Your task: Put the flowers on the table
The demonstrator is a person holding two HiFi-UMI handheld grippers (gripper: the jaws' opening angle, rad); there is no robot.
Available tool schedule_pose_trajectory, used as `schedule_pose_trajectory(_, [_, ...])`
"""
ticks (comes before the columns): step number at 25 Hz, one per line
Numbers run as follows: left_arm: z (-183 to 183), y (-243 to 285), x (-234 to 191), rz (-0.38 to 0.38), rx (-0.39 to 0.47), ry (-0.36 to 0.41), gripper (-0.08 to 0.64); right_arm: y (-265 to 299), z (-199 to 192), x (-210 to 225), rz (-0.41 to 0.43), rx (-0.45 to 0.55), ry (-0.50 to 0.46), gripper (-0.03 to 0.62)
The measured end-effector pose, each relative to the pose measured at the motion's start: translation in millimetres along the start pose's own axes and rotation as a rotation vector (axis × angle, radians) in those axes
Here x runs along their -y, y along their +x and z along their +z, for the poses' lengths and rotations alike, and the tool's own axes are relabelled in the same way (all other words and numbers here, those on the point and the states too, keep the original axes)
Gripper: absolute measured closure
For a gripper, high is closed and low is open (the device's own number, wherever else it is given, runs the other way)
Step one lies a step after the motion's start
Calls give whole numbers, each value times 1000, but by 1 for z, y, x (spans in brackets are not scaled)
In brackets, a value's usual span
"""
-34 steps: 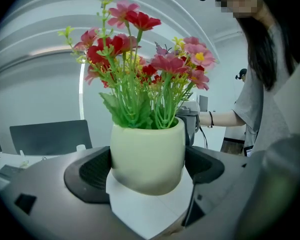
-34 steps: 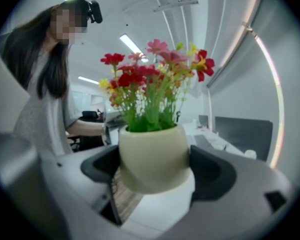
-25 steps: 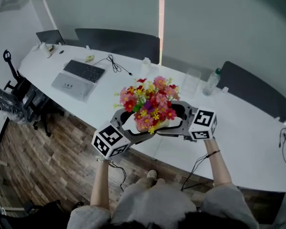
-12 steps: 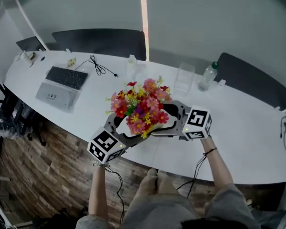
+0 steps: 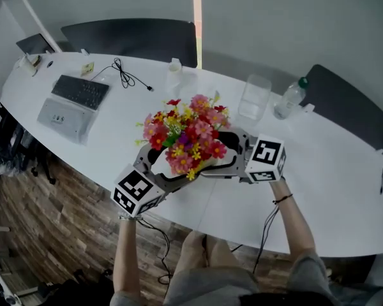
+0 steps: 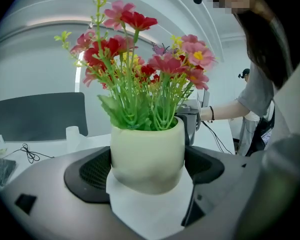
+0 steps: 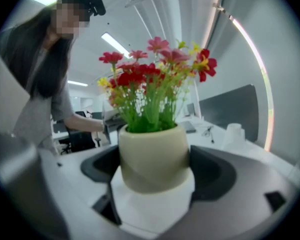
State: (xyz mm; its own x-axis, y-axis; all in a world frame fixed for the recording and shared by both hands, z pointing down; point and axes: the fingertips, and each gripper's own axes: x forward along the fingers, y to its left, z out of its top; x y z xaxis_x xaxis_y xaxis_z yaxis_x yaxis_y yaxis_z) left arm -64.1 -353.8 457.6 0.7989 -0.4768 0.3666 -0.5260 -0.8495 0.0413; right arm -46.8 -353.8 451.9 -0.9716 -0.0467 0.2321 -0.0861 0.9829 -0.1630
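Over the near edge of the long white tabletop [image 5: 319, 190], the head view shows red, pink and yellow flowers [image 5: 188, 136] held up. Left gripper view: the left gripper [image 6: 147, 173] clamps their cream rounded pot [image 6: 147, 149]. Right gripper view: the right gripper [image 7: 154, 176] clamps it too. Lowering it level and releasing both sides together seems wisest. No writing is legible.

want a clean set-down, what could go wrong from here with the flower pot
Both the left gripper and right gripper clamp the pot from opposite sides. An uneven release could tip it, since the flowers stand tall above it. The pot is also close to the near edge of the table, so setting it down there risks a fall.
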Motion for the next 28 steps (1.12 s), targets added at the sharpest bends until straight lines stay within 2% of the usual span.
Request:
schedule_pose_trajectory(9, [-25,24,-15,24,23,-33,106,4,-28,25,30,30,25,163])
schedule_pose_trajectory(28, [-62,45,-22,66,13,-68,106,11,-66,41,34,-27,15,163])
